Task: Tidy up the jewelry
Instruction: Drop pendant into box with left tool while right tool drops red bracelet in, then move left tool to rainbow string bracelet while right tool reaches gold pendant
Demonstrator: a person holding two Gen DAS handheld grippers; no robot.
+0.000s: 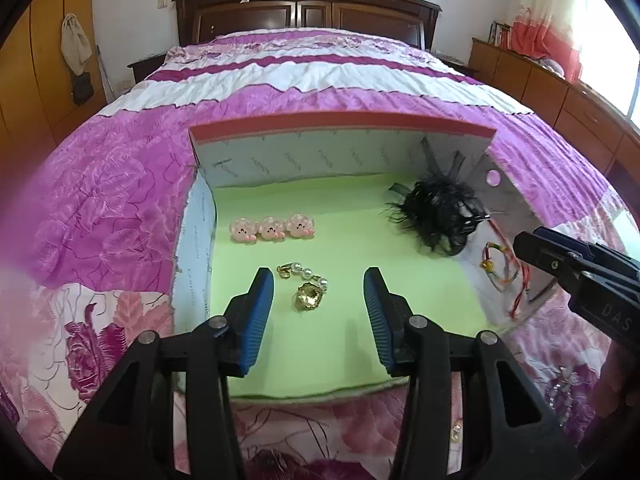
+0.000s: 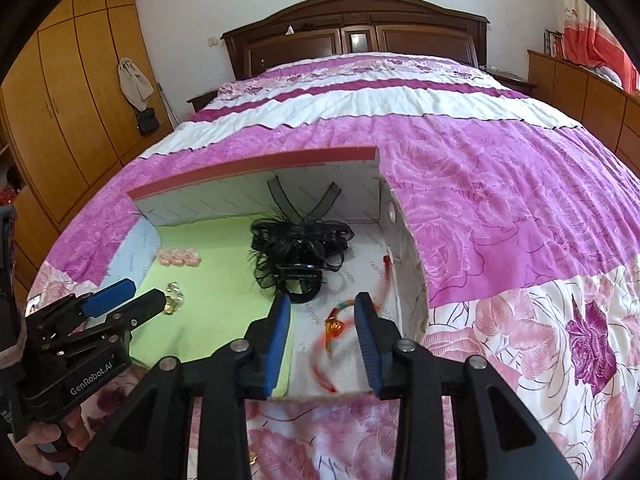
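An open shallow box (image 1: 344, 122) with a green floor lies on the bed. In it lie a pink three-piece hair clip (image 1: 272, 229), a gold and pearl piece (image 1: 306, 290), a black feathered hair clip (image 1: 440, 212) and a red cord bracelet (image 1: 500, 268). My left gripper (image 1: 319, 292) is open, its blue pads either side of the gold and pearl piece. My right gripper (image 2: 322, 312) is open above the red bracelet (image 2: 336, 322), which looks blurred. The black clip (image 2: 300, 252) lies just beyond it. The left gripper (image 2: 132, 298) shows at the left.
The box (image 2: 256, 162) sits on a pink and white floral bedspread (image 2: 500, 200). A dark wooden headboard (image 1: 308, 12) stands at the far end. Wooden wardrobes (image 2: 60, 92) are at the left, a low cabinet (image 1: 560, 92) at the right. A small trinket (image 1: 456, 434) lies on the bedspread near the front.
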